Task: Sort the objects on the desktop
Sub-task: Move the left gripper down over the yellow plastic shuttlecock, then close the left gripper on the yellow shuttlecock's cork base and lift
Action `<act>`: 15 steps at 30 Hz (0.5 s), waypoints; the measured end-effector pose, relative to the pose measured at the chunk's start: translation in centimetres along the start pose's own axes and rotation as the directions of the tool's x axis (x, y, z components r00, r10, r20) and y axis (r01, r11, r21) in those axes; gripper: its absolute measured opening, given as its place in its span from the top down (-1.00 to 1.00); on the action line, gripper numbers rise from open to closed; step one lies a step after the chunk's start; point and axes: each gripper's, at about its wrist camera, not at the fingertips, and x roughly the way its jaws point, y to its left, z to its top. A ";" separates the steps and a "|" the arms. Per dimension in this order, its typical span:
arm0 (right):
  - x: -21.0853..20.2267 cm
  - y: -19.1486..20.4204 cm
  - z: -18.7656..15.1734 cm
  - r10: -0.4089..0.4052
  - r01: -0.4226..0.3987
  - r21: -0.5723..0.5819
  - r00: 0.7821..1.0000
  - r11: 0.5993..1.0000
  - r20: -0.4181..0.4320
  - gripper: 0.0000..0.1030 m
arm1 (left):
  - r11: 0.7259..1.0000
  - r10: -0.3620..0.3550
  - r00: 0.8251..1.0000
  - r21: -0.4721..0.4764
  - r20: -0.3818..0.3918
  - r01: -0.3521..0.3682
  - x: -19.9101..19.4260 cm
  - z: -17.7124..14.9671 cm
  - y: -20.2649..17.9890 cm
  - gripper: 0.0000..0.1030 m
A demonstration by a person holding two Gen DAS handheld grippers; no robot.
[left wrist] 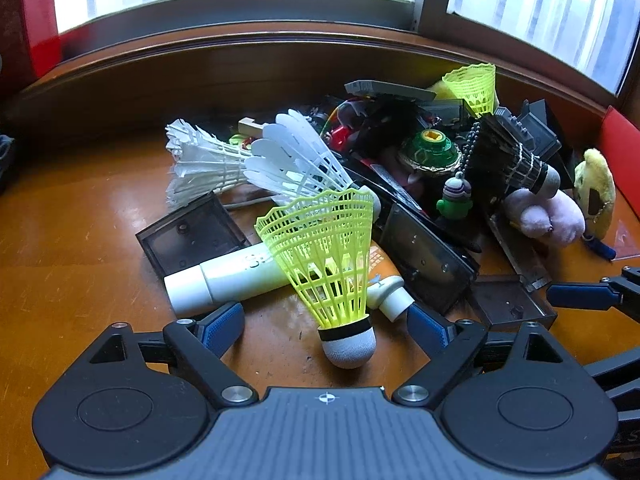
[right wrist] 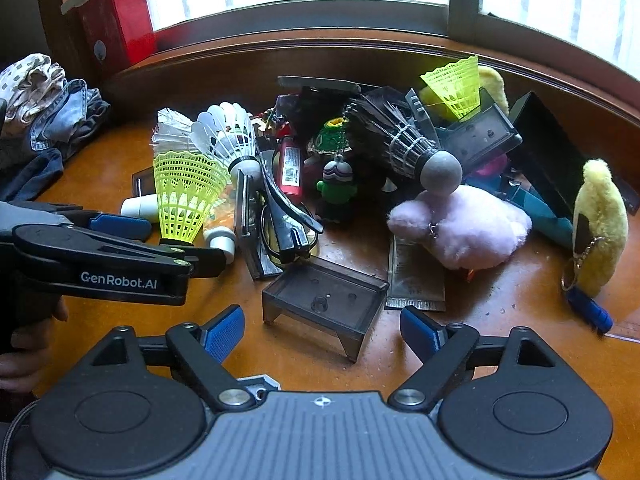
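Note:
A pile of small objects lies on the wooden desk (left wrist: pixel 80 248). A neon-yellow plastic shuttlecock (left wrist: pixel 328 264) stands on its white cork tip between the wide-open fingers of my left gripper (left wrist: pixel 326 326), untouched; it also shows in the right wrist view (right wrist: pixel 184 196). Behind it lie a white tube (left wrist: pixel 228 276) and white feather shuttlecocks (left wrist: pixel 248 160). My right gripper (right wrist: pixel 322 330) is open and empty, just in front of a smoky clear plastic box lid (right wrist: pixel 326 300). My left gripper shows from the side in the right wrist view (right wrist: pixel 168 240).
A black shuttlecock (right wrist: pixel 404 144), a pink plush (right wrist: pixel 464 224), a yellow plush keychain (right wrist: pixel 600 220), a green figure (right wrist: pixel 338 188), glasses (right wrist: pixel 284 216) and a second yellow shuttlecock (right wrist: pixel 454 84) fill the pile. Folded clothes (right wrist: pixel 44 112) lie at left. A red box (right wrist: pixel 116 20) stands by the window.

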 end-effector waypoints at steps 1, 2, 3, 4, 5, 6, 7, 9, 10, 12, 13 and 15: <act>0.1 0.0 0.1 0.001 -0.001 0.000 1.000 1.000 -0.001 -0.68 | 1.000 -0.002 1.000 0.002 0.002 0.002 0.0 0.0 0.0 -0.73; 0.2 -0.1 0.1 0.002 -0.002 0.000 1.000 1.000 -0.003 -0.68 | 1.000 -0.004 1.000 0.003 0.004 0.004 0.0 0.0 0.0 -0.73; 0.3 -0.1 0.2 0.003 -0.003 0.002 1.000 1.000 -0.006 -0.68 | 1.000 -0.006 1.000 0.005 0.007 0.006 0.0 0.1 0.0 -0.72; 0.4 -0.2 0.2 0.004 -0.004 0.003 1.000 1.000 -0.009 -0.68 | 1.000 -0.008 1.000 0.007 0.009 0.008 0.0 0.1 0.0 -0.71; 0.5 -0.2 0.2 0.006 -0.006 0.005 1.000 1.000 -0.013 -0.68 | 1.000 -0.010 1.000 0.008 0.011 0.010 0.0 0.1 0.0 -0.68; 0.6 -0.2 0.2 0.007 -0.007 0.007 1.000 1.000 -0.018 -0.68 | 1.000 -0.012 1.000 0.010 0.013 0.012 0.0 0.1 0.0 -0.60; 0.7 -0.3 0.2 0.008 -0.008 0.009 1.000 1.000 -0.022 -0.68 | 1.000 -0.014 1.000 0.011 0.016 0.014 0.0 0.1 0.0 -0.55; 0.9 -0.3 0.2 0.007 -0.007 0.011 1.000 1.000 -0.026 -0.69 | 1.000 -0.018 1.000 0.015 0.020 0.018 -0.1 0.2 0.0 -0.39; 0.9 -0.3 0.2 0.008 -0.007 0.012 1.000 1.000 -0.029 -0.71 | 1.000 -0.020 1.000 0.018 0.023 0.020 -0.1 0.2 0.0 -0.35; 1.0 -0.3 0.2 0.011 -0.011 0.010 0.999 1.000 -0.033 -0.74 | 0.999 -0.021 0.999 0.036 0.034 0.020 -0.3 0.2 -0.2 -0.19; 1.0 -0.2 0.2 0.012 -0.012 0.007 0.999 1.000 -0.036 -0.77 | 0.999 -0.022 0.999 0.045 0.038 0.020 -0.4 0.2 -0.2 -0.16; 1.1 -0.1 0.2 0.013 -0.013 -0.001 0.999 1.000 -0.043 -0.81 | 0.998 -0.027 0.999 0.054 0.042 0.024 -0.5 0.2 -0.3 -0.05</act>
